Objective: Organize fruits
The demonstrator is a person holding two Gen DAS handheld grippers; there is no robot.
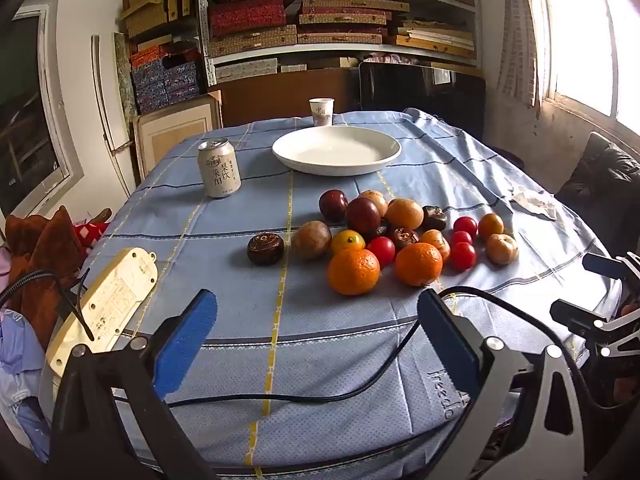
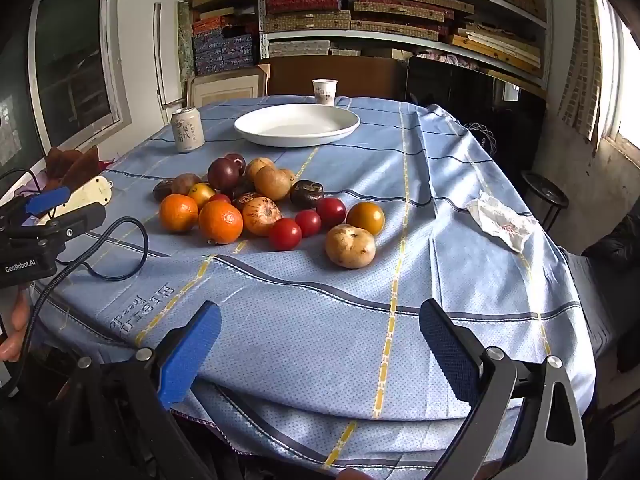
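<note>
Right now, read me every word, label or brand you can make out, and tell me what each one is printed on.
"GenRobot.AI": on the black body of the left gripper, seen from the right wrist.
"freedo": stitched on the blue checked tablecloth; its end is hidden.
Large Chinese characters: on the white drink can, too small to quote reliably.
Red mark: white paper cup, blurred.
Label print: cream power strip, unreadable.

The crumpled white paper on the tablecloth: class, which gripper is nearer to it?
Right. The right gripper hovers open at the table's near edge, the crumpled white paper just ahead to its right. The left gripper sits further left, beyond the fruit pile from it.
</note>
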